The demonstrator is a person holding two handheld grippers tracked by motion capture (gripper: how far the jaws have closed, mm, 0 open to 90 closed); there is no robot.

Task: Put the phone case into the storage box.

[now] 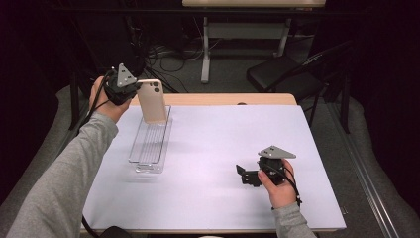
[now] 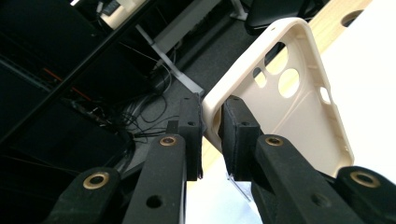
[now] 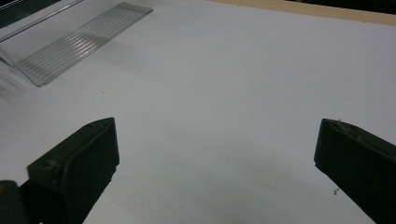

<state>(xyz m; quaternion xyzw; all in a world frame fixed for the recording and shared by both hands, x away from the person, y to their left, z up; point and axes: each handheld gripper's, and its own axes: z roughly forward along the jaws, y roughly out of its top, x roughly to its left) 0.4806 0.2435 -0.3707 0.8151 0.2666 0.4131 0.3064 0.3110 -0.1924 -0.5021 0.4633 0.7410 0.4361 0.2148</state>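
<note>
Phone case (image 1: 152, 100), beige and empty, hangs in my left gripper (image 1: 130, 89) at the upper left of the high view, pinched by one long edge near the camera cutouts. Its long axis runs close to upright, with the lower end dipping toward the far end of the clear tray (image 1: 150, 142) directly beneath it. In the left gripper view the fingers (image 2: 190, 133) stand narrow, clamped on the rim of the case with the open inside facing the camera. The tray's long axis runs from upper right to lower left in the high view, so I judge the case must tip over to lie along it. My right gripper (image 1: 246, 174) rests low on the table (image 1: 223, 144) at lower right, well apart from the tray, its fingers (image 3: 77, 163) spread wide around nothing.
</note>
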